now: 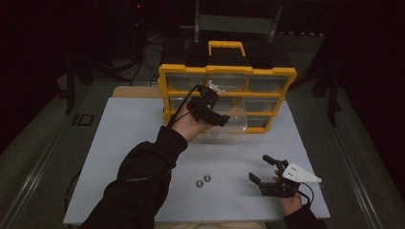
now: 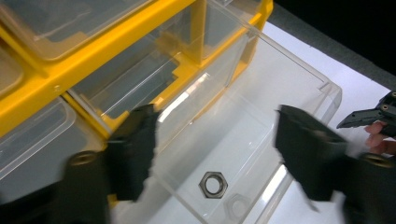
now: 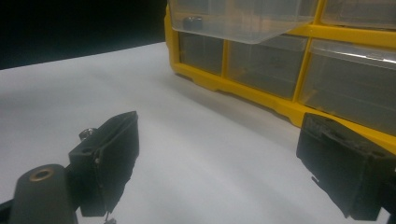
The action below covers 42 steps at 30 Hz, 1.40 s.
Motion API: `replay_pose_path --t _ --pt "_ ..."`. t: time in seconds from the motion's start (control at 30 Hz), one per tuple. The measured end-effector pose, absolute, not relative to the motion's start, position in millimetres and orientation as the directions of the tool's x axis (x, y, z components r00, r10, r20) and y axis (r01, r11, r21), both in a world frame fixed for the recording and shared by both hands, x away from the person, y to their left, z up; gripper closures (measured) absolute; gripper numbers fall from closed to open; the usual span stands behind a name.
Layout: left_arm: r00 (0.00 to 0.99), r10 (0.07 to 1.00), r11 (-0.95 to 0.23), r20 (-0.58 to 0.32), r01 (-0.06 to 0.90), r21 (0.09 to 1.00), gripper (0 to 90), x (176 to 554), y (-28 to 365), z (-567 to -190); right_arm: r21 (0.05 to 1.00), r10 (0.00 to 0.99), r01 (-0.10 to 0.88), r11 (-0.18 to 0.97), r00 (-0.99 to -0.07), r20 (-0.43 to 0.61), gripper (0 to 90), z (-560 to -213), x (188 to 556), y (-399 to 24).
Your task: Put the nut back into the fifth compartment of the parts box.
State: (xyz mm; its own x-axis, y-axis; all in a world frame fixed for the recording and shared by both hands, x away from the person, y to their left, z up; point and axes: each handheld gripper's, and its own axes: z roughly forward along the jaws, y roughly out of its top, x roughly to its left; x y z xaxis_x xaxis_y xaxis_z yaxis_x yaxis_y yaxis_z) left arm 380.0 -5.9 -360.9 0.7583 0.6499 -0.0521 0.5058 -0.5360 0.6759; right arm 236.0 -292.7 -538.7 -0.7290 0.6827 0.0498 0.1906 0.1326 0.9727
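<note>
I hold my left gripper [image 1: 208, 109] above the pulled-out clear drawer [image 2: 261, 116] of the yellow parts organiser [image 1: 226, 98], its jaws standing wide apart with nothing between them. One hex nut [image 2: 213, 184] lies flat on the drawer floor just under that gap, so I judge a nut has gone in and I am between deliveries. My right gripper [image 1: 268, 173] rests low on the white board [image 1: 143, 143] near the front right corner, jaws also spread and empty, well apart from the two loose hex nuts [image 1: 203, 181] that sit side by side on the board near me. The likely next move is a pick: one gripper has to come down over a nut and close across its flats, which is fiddly with something so thin lying flat. In the right gripper view the nuts are out of frame, and a dark small thing in the drawer's corner is too dim to name. A faint second hexagon near the drawer's front edge may be a reflection; I cannot tell.
</note>
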Motion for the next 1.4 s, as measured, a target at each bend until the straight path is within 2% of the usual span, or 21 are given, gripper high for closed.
replay_pose_path --t 0.1,0.37,0.87,1.4 --pt "0.752 0.657 -0.530 -0.053 0.511 0.677 14.7 378.2 -4.1 -358.8 0.973 0.683 0.191 0.133 -0.729 0.050 13.1 -538.9 236.2 -292.5" --pt "0.772 0.633 -0.541 -0.059 0.495 0.680 1.6 369.5 2.4 -355.1 0.973 0.682 0.188 0.135 -0.730 0.046 13.1 -538.7 236.3 -292.1" --pt "0.791 0.609 -0.530 -0.064 0.466 0.709 0.2 347.5 27.2 -356.9 0.973 0.682 0.185 0.136 -0.730 0.043 13.1 -537.9 235.9 -291.9" --pt "0.829 0.555 -0.540 -0.066 0.420 0.729 0.3 315.7 46.7 -385.3 0.973 0.680 0.184 0.140 -0.732 0.041 13.1 -538.0 236.1 -290.7"
